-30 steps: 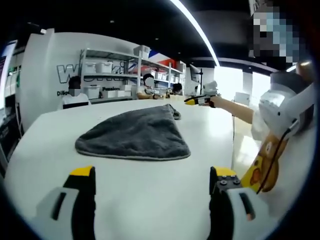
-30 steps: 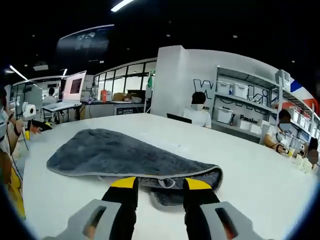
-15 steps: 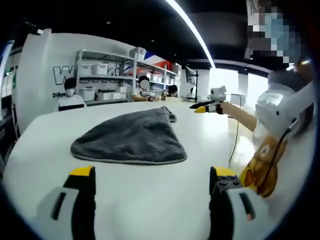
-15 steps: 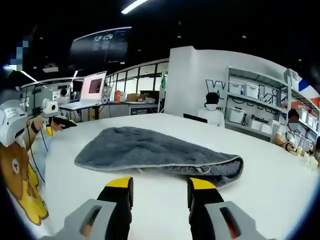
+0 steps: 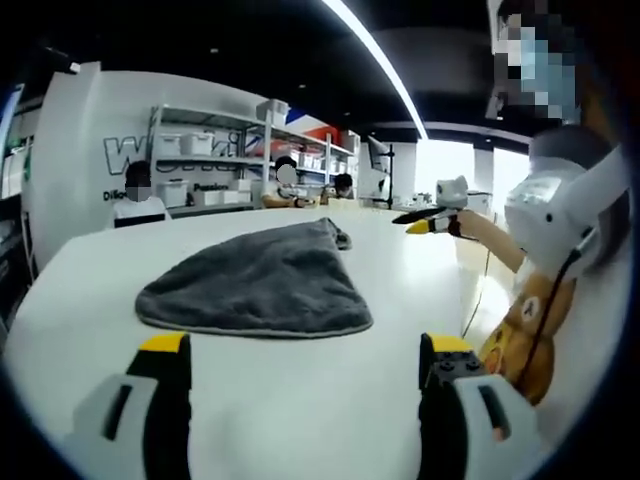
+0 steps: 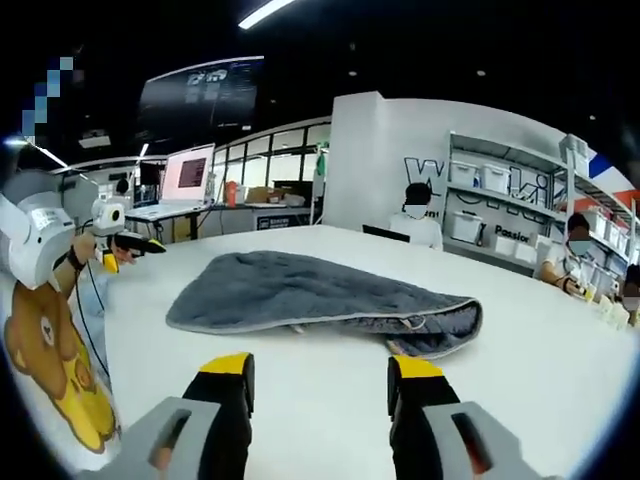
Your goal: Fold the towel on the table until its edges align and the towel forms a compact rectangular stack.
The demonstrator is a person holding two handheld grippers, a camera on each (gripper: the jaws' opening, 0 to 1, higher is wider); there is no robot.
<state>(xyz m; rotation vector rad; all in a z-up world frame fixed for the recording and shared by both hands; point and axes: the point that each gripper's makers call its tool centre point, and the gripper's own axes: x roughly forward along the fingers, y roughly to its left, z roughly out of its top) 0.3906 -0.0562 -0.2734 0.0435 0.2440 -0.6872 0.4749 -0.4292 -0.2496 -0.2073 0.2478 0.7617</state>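
The towel (image 5: 255,283) lay folded over on the white table (image 5: 300,400), but its edges flared unevenly, so squaring it into a compact rectangle remained, I judged. My left gripper (image 5: 300,370) and right gripper (image 6: 320,385) were both wide and empty. Compared with a second earlier, my right fingers had backed off the towel's edge.

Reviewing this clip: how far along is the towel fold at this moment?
Done: the grey towel lies on the white table doubled over once, its edges layered at one end, though the outline is rounded and tapered, not rectangular. In hand: nothing; the left gripper and right gripper hang open, short of the cloth. Left: squaring the edges and folding further into a compact stack.
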